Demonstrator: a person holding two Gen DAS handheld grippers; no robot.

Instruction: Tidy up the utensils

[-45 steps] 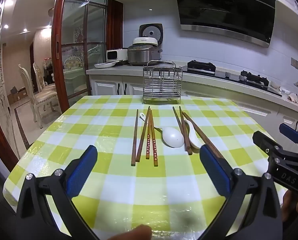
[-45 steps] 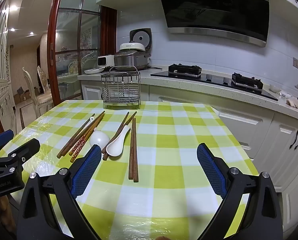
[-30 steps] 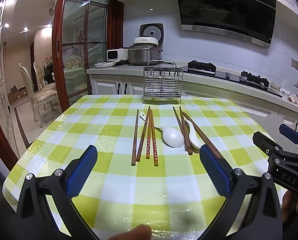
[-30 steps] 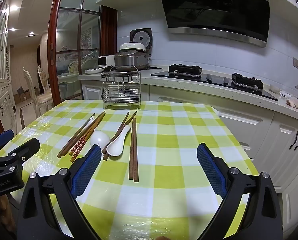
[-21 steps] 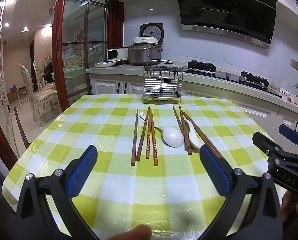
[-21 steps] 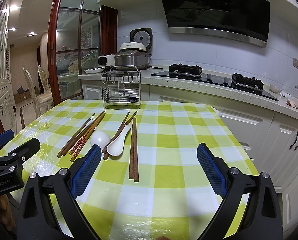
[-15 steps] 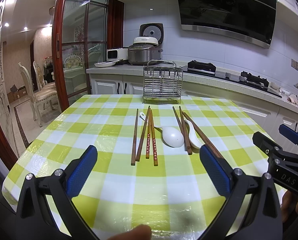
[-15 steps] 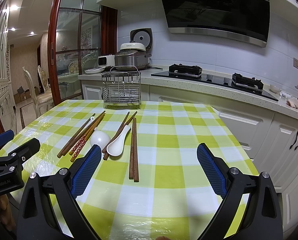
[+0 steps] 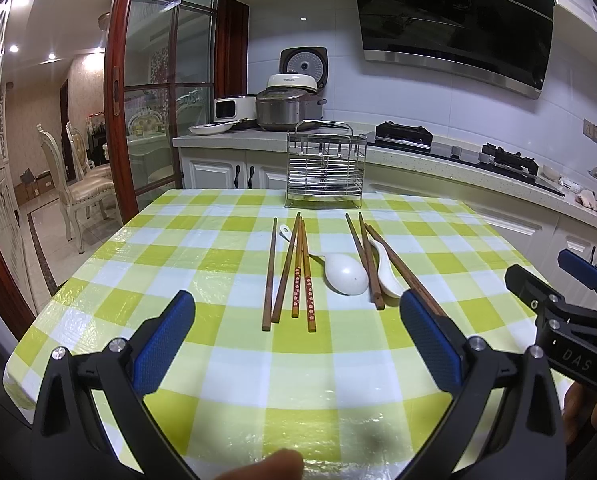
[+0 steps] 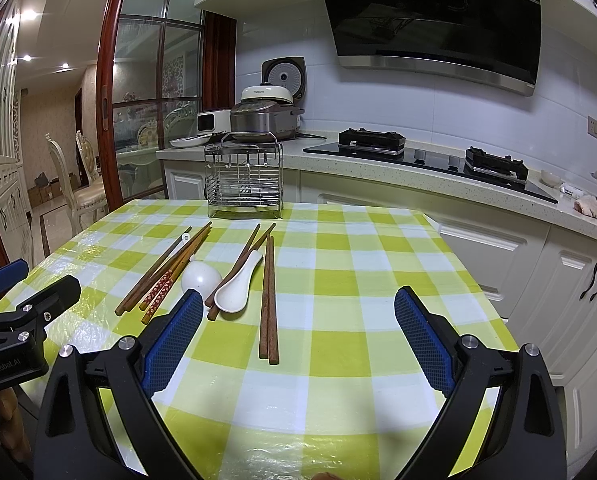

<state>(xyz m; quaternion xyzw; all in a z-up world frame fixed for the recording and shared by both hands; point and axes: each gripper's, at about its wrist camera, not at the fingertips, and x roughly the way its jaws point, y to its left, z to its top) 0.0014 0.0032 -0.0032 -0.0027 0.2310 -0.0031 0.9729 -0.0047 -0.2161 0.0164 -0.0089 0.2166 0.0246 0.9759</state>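
Counter (image 9: 202,240) under green-and-white checked cloth, carrying loose utensils in a rough row across the middle.

Left claw (image 9: 298,344): spread wide, blue pads apart, nothing between them, hovering above the near edge of the counter. Also seen at the left edge of the right wrist view (image 10: 22,300).

Right claw (image 10: 298,340): spread wide, holding nothing, above the near right part of the counter. Seen too at the right edge of the left wrist view (image 9: 554,284).

Plain brown chopsticks (image 9: 276,272): leftmost group, lying lengthwise toward the rack.

Flower-patterned chopsticks (image 9: 303,280): just beside the plain ones, tips nearly touching them at the far end.

White spoon, bowl down (image 9: 344,274): handle running under the patterned pair.

Second white spoon, bowl up (image 10: 236,290): lying among a crossed brown chopstick pair (image 10: 238,264).

Last brown chopstick pair (image 10: 268,300): parallel, side by side, just right of that spoon.

Wire rack (image 9: 325,166): upright at the far edge of the counter, well apart from both claws.
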